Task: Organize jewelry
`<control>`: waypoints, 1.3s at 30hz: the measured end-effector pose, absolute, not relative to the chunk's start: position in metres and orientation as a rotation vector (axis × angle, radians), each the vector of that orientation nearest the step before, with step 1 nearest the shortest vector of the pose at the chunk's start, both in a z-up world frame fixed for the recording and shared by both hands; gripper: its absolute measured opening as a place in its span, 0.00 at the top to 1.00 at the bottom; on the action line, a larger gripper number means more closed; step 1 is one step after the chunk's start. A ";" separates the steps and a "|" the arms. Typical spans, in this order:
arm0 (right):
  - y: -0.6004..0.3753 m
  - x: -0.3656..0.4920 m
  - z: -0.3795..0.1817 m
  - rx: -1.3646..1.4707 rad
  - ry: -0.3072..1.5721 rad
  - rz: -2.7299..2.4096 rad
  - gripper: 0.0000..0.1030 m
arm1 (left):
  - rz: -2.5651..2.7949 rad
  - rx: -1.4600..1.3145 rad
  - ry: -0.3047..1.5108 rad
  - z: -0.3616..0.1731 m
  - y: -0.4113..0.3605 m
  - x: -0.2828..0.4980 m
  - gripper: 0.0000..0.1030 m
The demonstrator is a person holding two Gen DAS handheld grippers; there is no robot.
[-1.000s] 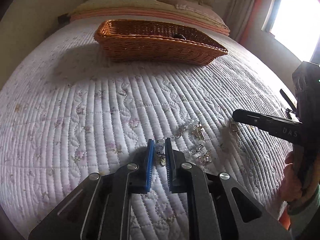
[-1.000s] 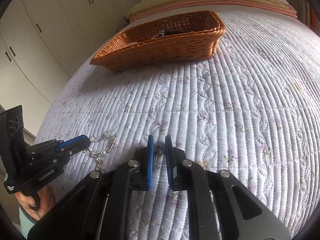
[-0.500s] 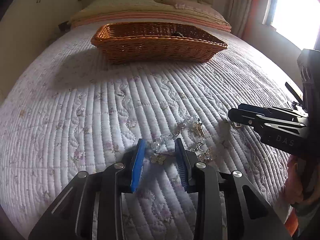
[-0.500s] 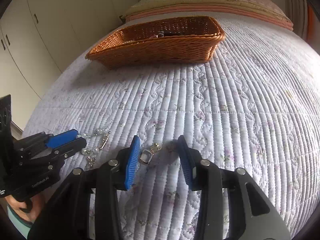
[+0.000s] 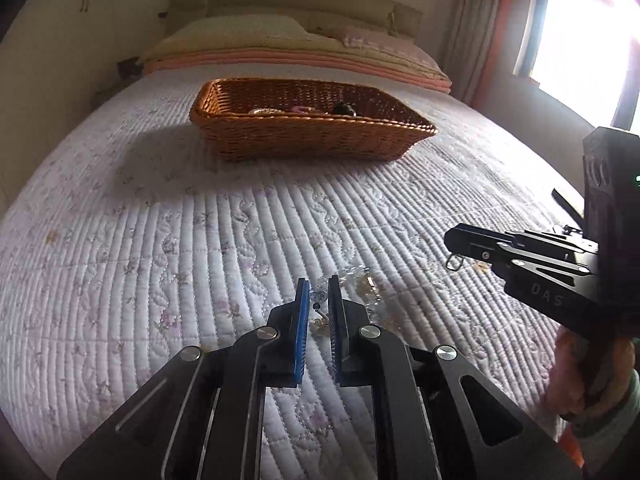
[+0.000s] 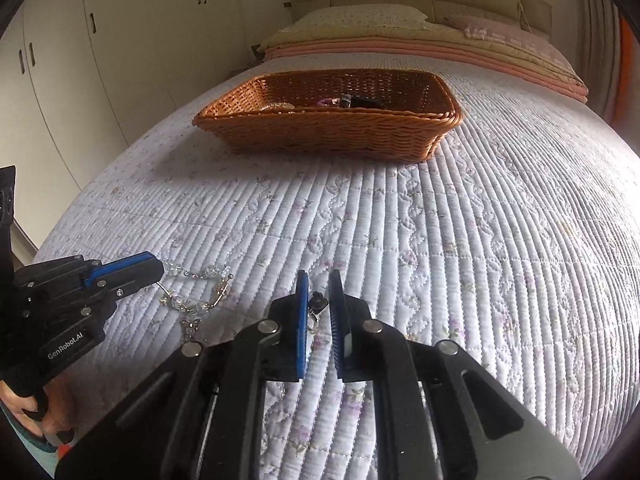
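Note:
A brown wicker basket (image 5: 308,136) stands on the quilted bed and holds a few small jewelry pieces; it also shows in the right wrist view (image 6: 340,132). My left gripper (image 5: 319,300) is shut on a clear-bead charm bracelet (image 5: 320,294), whose loose end (image 6: 200,288) trails on the quilt. My right gripper (image 6: 319,300) is shut on a small earring (image 6: 318,304); its metal loop (image 5: 455,261) hangs below the closed fingers in the left wrist view. Both grippers sit just above the quilt, well short of the basket.
The white quilted bedspread (image 6: 460,240) covers the whole bed. Folded pink and beige blankets and pillows (image 5: 296,48) lie behind the basket. White wardrobe doors (image 6: 100,40) stand left of the bed, and a bright window (image 5: 580,40) is on the right.
Both grippers were open around their pieces half a second ago; both have closed on them and lifted slightly, and the views now look further up the bed.

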State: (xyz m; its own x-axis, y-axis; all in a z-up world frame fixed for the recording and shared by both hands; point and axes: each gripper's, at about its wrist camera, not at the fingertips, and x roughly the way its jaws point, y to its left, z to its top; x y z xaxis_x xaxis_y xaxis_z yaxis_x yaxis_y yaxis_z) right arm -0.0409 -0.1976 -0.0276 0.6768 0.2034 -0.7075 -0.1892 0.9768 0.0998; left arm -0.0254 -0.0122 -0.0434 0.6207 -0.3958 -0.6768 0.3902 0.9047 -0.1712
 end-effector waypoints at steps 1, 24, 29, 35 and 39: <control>-0.197 -0.040 -0.025 0.021 0.795 0.226 0.92 | -0.468 -0.013 0.765 -0.037 -0.010 -0.028 0.93; -0.207 0.033 0.102 0.021 0.584 0.273 0.92 | -0.551 -0.017 0.435 0.101 -0.018 0.044 0.93; -0.202 0.090 0.095 0.024 0.630 0.270 0.92 | -0.542 -0.075 0.485 0.081 -0.025 0.104 0.92; -0.195 0.158 0.061 0.068 0.745 0.259 0.92 | -0.492 -0.152 0.593 0.027 -0.025 0.170 0.92; -0.197 0.194 0.037 0.098 0.814 0.264 0.92 | -0.465 -0.182 0.638 0.001 -0.020 0.192 0.92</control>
State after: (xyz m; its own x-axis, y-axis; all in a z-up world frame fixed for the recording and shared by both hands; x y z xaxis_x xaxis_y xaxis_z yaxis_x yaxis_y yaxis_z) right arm 0.1943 -0.1969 0.0373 0.6561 0.2696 -0.7048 -0.1947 0.9629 0.1871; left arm 0.1921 -0.0201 0.0012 0.7053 -0.4707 -0.5300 0.3606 0.8820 -0.3034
